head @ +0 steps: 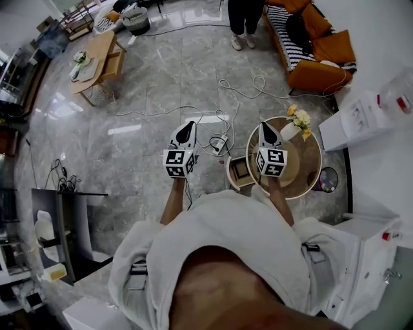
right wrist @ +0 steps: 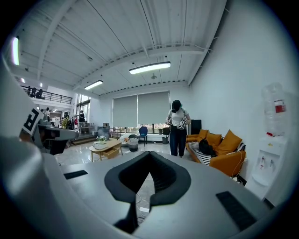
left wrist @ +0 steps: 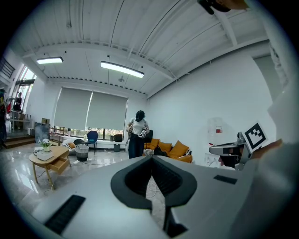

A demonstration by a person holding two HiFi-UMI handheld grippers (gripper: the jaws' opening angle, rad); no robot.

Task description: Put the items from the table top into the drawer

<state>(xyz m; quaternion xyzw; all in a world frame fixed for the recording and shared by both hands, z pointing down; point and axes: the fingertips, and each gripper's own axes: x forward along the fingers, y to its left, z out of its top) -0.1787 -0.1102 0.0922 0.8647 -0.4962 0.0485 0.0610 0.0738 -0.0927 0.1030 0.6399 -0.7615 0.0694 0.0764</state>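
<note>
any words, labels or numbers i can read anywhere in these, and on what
No text can be read in any view.
Red label on the water bottle: too small and blurred to read.
Faint dark marks on the white dispenser: too small to read.
Marker cubes: black and white square patterns only, no letters or numbers.

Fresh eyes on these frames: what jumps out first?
The left gripper and right gripper are held out mid-frame, both with jaws closed on nothing. The right one shows over the edge of a round wooden table carrying yellow flowers. An orange sofa sits top right, with a person standing beside it.
</note>
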